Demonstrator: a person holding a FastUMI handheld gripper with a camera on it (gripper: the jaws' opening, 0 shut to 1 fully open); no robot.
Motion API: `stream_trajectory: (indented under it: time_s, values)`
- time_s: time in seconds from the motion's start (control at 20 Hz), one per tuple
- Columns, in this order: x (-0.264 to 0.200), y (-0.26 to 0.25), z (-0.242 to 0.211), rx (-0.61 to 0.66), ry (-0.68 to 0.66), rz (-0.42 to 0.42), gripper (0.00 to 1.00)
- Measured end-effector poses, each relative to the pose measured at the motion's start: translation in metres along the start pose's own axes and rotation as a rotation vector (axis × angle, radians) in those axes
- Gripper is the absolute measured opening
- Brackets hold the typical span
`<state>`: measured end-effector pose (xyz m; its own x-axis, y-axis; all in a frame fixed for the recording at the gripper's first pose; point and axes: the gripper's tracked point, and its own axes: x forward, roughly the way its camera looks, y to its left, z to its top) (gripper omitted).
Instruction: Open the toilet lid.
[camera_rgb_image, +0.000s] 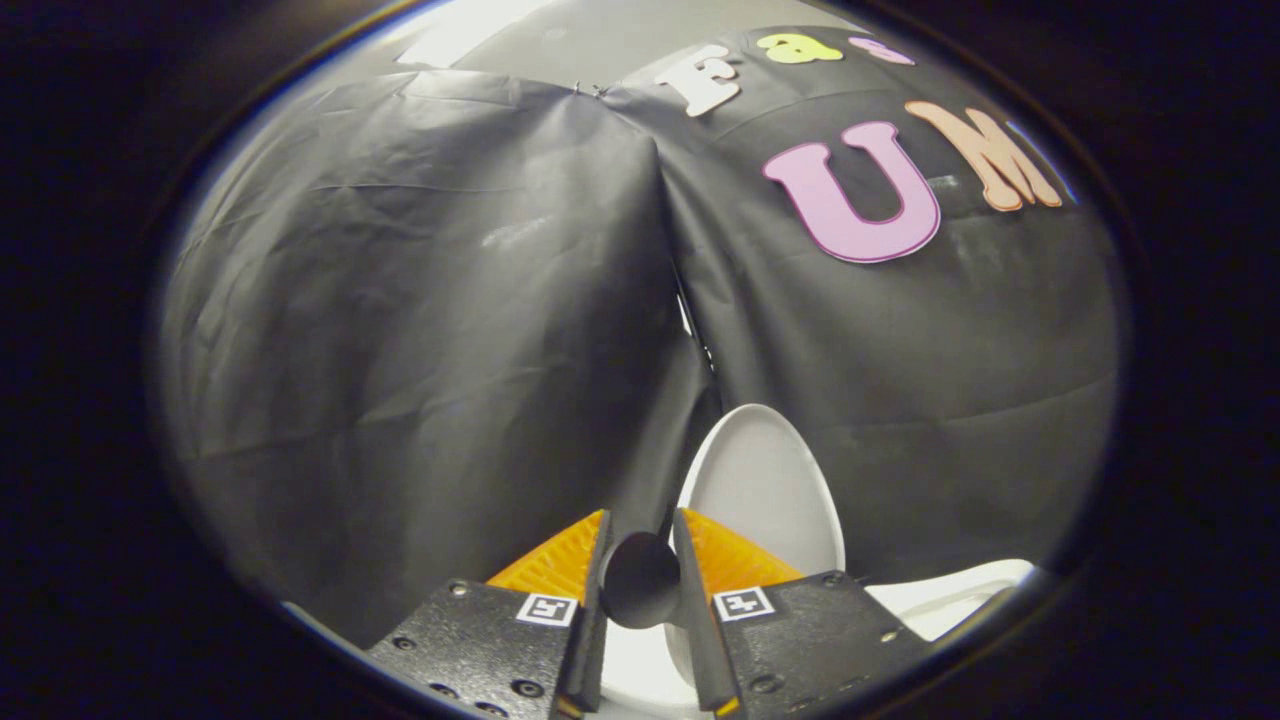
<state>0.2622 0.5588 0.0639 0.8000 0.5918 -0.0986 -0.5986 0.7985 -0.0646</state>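
A: Two fingers (600, 580) of the gripper (640, 530) stand a little apart, pinching nothing I can see.
B: And the toilet lid (765, 490)?
A: Raised, just beyond the right finger. Probably stiff, smooth, slippery plastic; take its rim.

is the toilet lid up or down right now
Up: the toilet lid stands raised against the black cloth, just beyond the gripper, whose fingers are nearly closed.
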Motion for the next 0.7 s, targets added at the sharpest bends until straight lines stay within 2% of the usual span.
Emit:
stream_trajectory:
  time_s: [0.15,0.35,0.55,0.7]
  values:
    - [-0.007,-0.003,0.015,0.007,-0.054,0.011,0.56]
    - [-0.027,-0.003,0.040,-0.054,-0.124,0.016,0.77]
    - [-0.064,-0.016,0.079,-0.096,-0.213,-0.012,0.77]
    - [-0.102,-0.041,0.106,-0.115,-0.286,-0.088,0.77]
